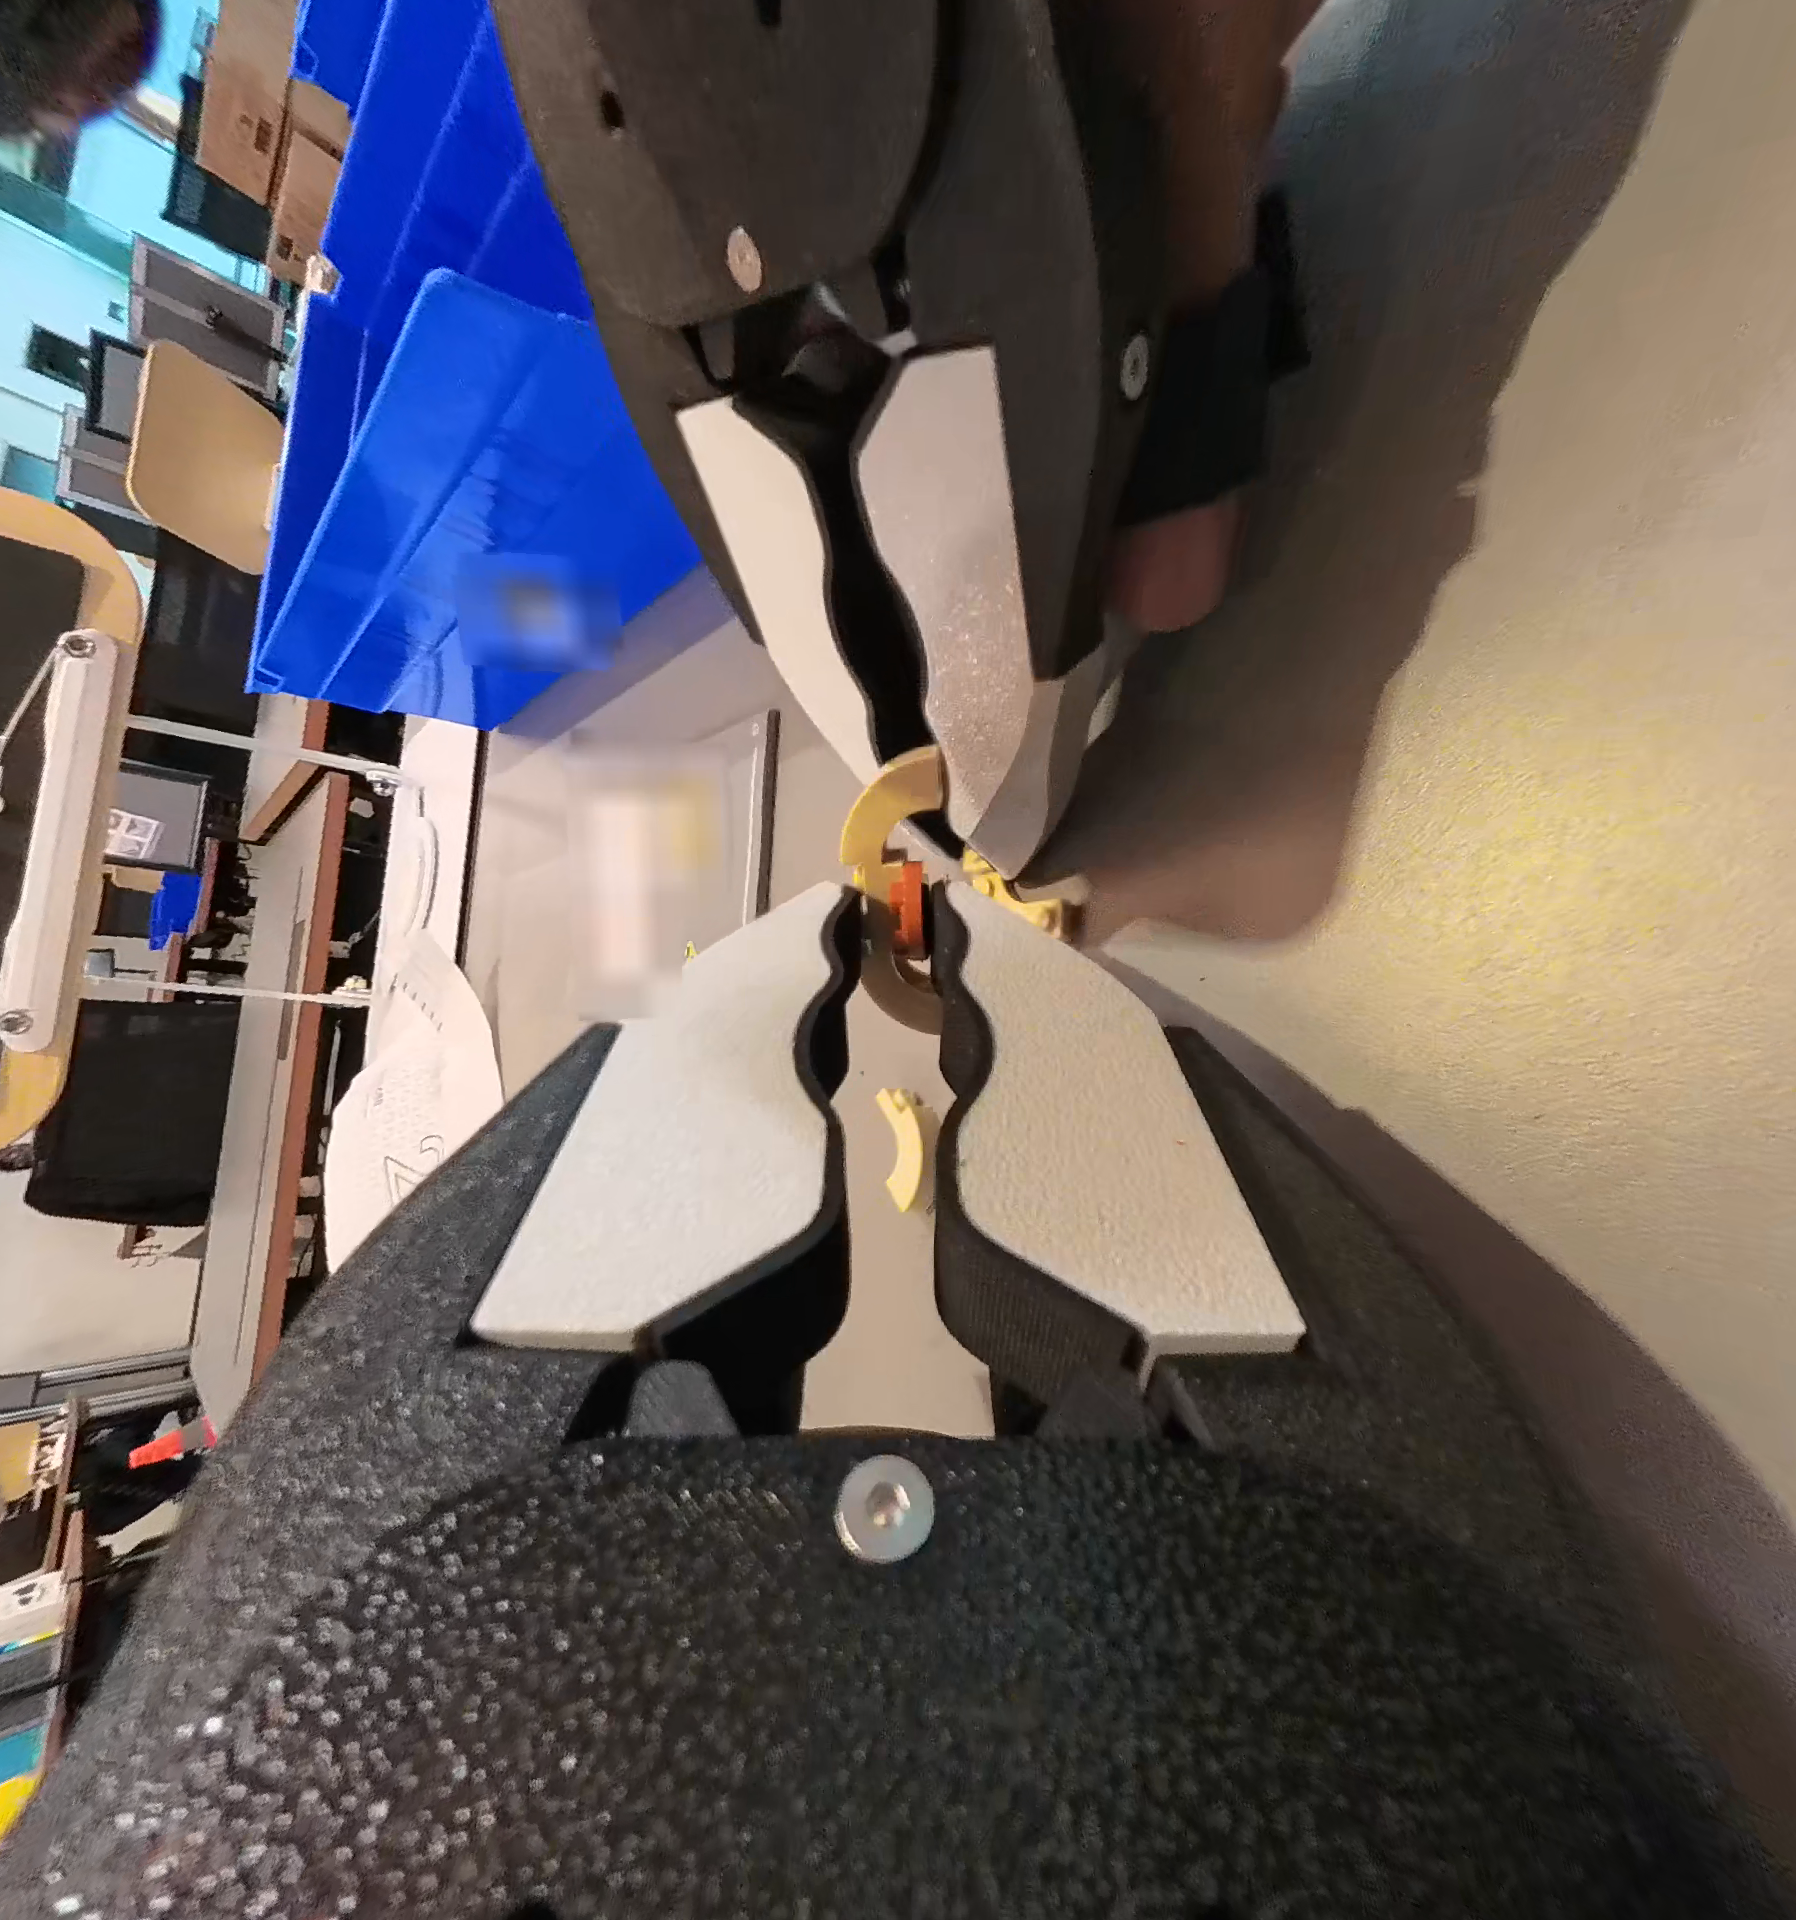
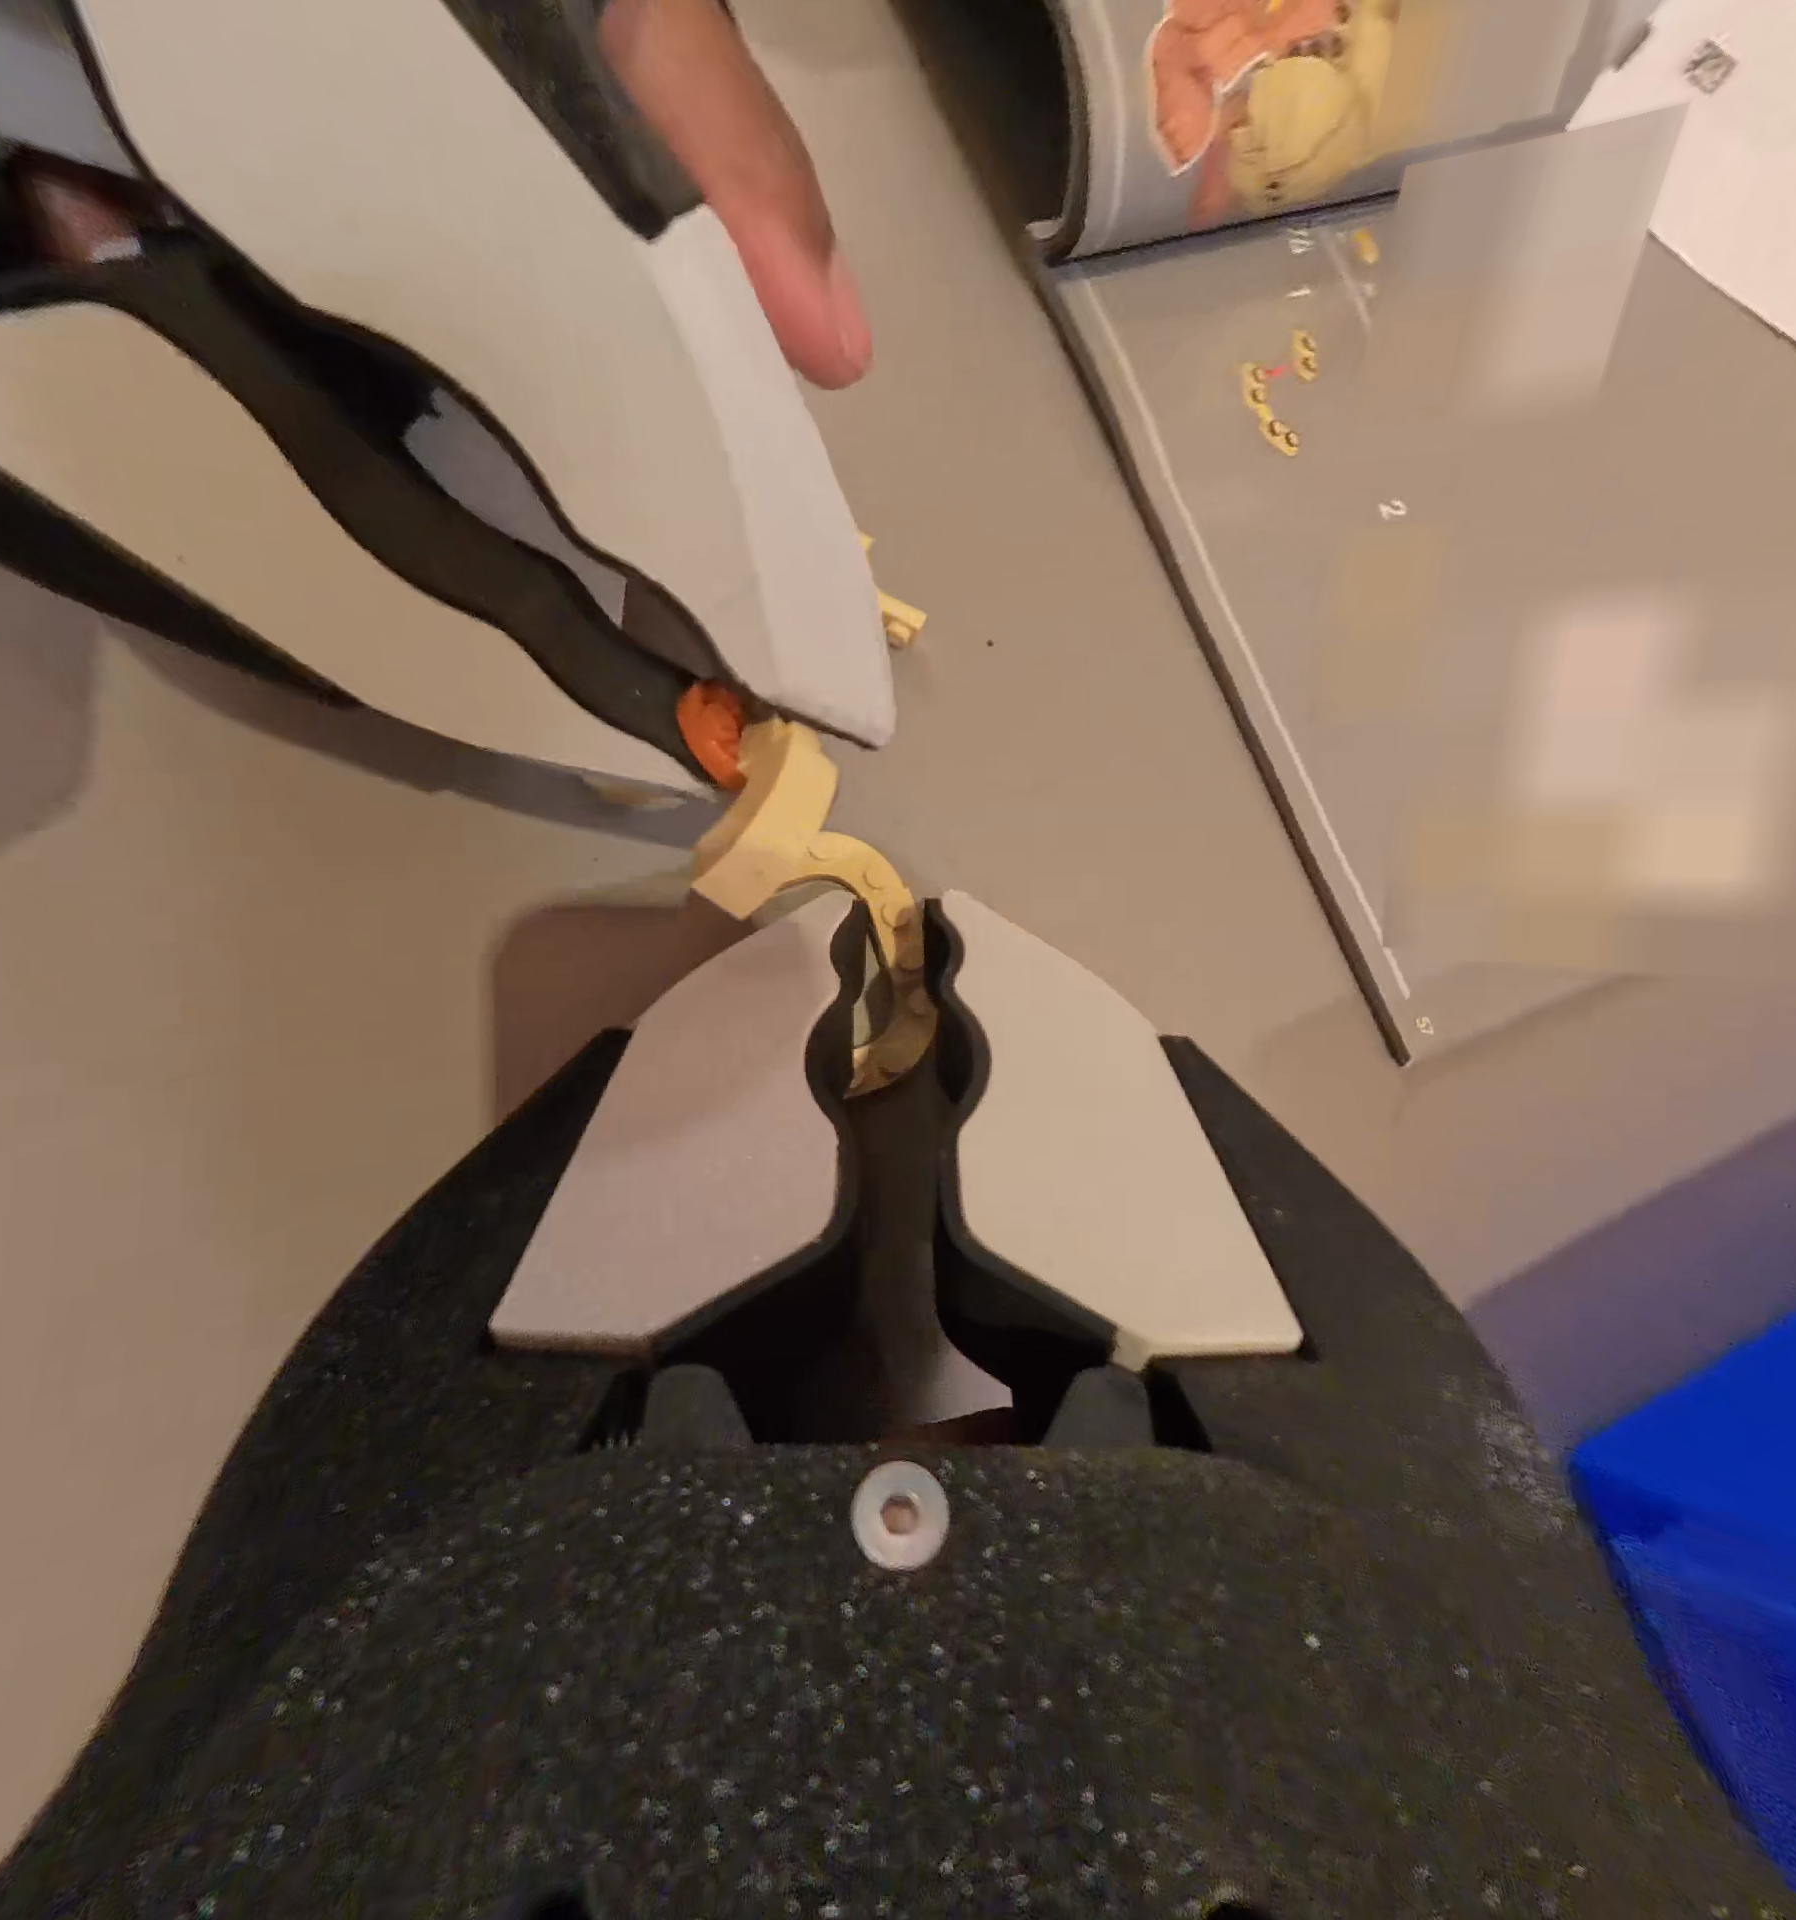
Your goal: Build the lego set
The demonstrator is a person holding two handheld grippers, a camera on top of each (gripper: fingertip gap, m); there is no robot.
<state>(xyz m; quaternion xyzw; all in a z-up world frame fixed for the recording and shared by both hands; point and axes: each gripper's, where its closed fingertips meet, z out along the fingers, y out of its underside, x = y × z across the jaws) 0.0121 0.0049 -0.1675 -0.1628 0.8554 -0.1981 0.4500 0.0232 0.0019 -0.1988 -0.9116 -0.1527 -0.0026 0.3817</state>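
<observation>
My left gripper (image 1: pixel 896 906) is shut on an orange round piece (image 1: pixel 906 904); a dark tan curved piece (image 1: pixel 904 992) sits behind the orange piece between the fingers. The right wrist view shows this gripper (image 2: pixel 743 732) coming in from the upper left. There the orange piece (image 2: pixel 712 732) is joined to a thick tan arch brick (image 2: pixel 769 821). My right gripper (image 2: pixel 894 920) is shut on a thin tan curved plate with studs (image 2: pixel 889 997), whose far end meets the arch brick. In the left wrist view the right gripper (image 1: pixel 935 810) comes down from above onto a tan arc (image 1: pixel 878 816). Both hold the joined pieces just above the table.
A loose tan curved piece (image 1: pixel 909 1153) lies on the beige table (image 1: pixel 1600 727), also in the right wrist view (image 2: pixel 904 623). An open instruction booklet (image 2: pixel 1393 520) lies at the right. Blue bins (image 1: pixel 458 468) stand behind. A person's finger (image 2: pixel 800 260) rests on the left gripper. Less than 4 cm separates the two grippers' tips.
</observation>
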